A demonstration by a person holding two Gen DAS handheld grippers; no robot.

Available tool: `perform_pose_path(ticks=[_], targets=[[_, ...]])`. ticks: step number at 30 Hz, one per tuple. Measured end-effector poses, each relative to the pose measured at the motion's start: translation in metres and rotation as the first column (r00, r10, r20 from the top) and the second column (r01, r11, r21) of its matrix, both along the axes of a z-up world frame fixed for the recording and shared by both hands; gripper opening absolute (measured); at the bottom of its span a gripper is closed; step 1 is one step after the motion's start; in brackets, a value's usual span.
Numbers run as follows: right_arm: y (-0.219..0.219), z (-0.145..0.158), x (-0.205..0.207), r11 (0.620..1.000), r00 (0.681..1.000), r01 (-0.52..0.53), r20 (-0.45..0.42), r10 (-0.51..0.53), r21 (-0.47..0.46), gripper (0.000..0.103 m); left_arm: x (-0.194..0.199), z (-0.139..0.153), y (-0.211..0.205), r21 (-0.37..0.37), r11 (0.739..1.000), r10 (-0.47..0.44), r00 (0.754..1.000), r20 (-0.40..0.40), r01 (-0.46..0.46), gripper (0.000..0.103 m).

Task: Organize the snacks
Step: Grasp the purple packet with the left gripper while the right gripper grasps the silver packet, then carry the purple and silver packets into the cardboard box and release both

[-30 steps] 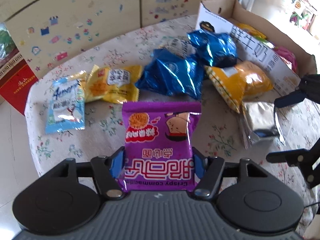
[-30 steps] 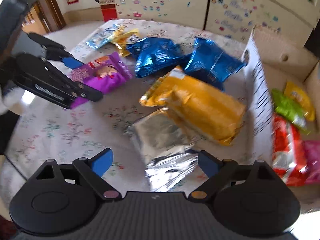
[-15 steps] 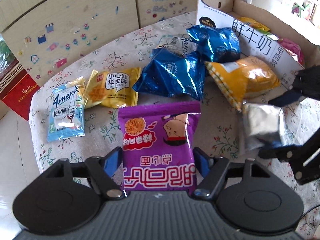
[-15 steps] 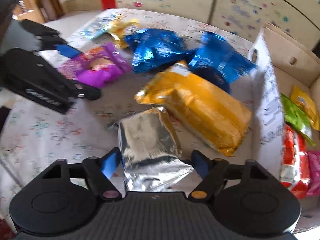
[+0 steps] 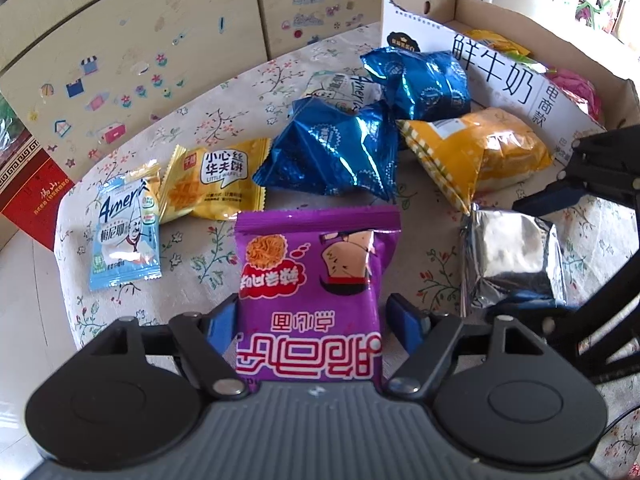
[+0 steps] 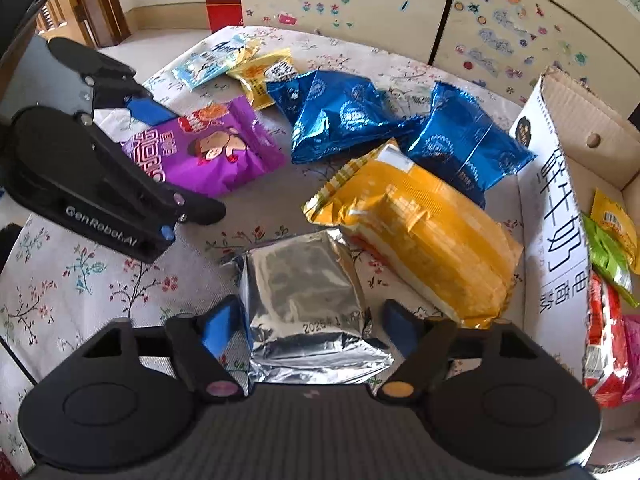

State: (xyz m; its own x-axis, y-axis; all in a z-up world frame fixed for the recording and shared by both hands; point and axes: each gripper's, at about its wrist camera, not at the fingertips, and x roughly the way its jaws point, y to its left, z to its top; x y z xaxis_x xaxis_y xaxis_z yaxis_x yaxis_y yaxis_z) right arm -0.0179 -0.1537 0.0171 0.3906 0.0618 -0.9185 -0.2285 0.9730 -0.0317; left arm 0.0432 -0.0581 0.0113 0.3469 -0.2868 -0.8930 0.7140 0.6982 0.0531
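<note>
- Bright daylight in both views; strongest at upper right of left wrist view, window area there blown out to white.
- Hard glare on silver foil packet [image 6: 304, 292], crinkles flashing white; sharp specular streaks on blue foil bags [image 5: 332, 152].
- Soft shadows under packets on the bench [image 6: 80, 272] cloth; darker shadow beneath left tongs [image 6: 160, 168] in right wrist view.
- Strong fisheye bending at edges: cabinet fronts [image 5: 132, 60] curved, cardboard box [image 6: 560, 184] wall bowed.
- Centre sharp, print on packets legible; slight softness toward corners.
</note>
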Motion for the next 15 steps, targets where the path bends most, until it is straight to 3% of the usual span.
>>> perform_pose_path(ticks=[3, 15], targets=[[-0.002, 0.003, 0.001, 1.0, 1.0, 0.006, 0.007, -0.006, 0.003, 0.066, -0.002, 0.002, 0.0, -0.014, 1.0, -0.014, 1.0, -0.012, 0.014, 0.063], [0.001, 0.03, -0.004, 0.999, 0.994, 0.023, 0.102, -0.027, 0.038, 0.066, -0.004, 0.013, 0.004, -0.004, 1.0, 0.008, 0.998, 0.055, -0.008, 0.062]])
